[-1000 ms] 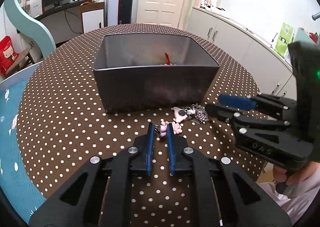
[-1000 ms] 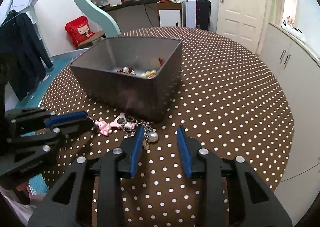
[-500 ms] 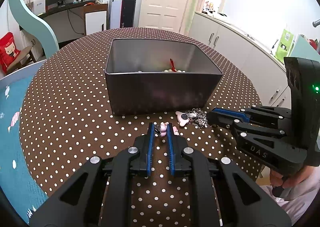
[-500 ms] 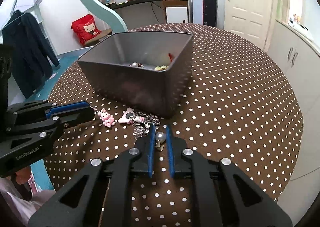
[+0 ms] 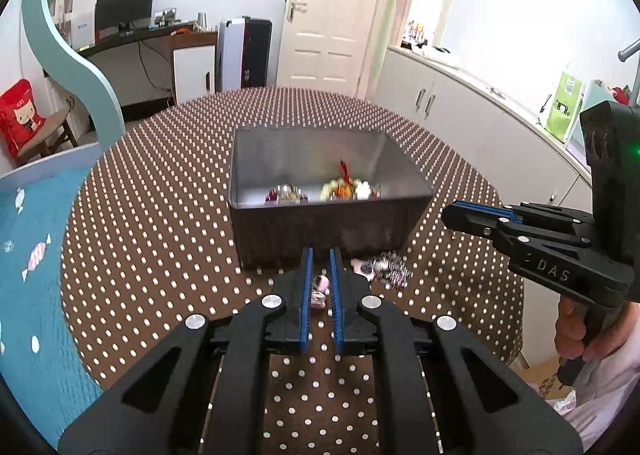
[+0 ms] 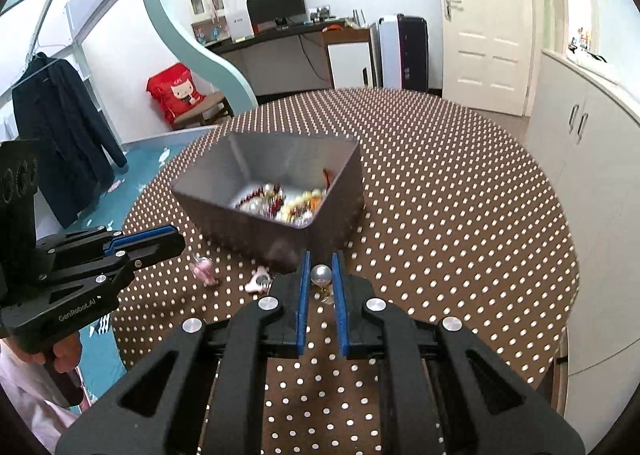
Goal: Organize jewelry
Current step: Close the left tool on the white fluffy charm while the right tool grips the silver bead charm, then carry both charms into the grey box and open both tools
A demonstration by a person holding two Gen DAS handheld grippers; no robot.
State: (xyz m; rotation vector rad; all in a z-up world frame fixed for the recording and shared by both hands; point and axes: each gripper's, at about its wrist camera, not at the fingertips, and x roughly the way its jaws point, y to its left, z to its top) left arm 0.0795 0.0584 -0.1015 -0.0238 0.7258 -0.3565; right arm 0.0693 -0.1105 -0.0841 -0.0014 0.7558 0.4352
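While clear of the bin (image 5: 328,223) rim | left jaws grip pink charm (image 5: 320,289) | right jaws grip silver bead (image 6: 321,275)

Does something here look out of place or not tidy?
Yes. Most jewelry lies inside the grey rectangular metal box, but a tangled heap of silver chain with a pink-and-white charm lies loose on the brown dotted tablecloth before it. Left gripper pinches a small pink charm; right gripper a silver bead.
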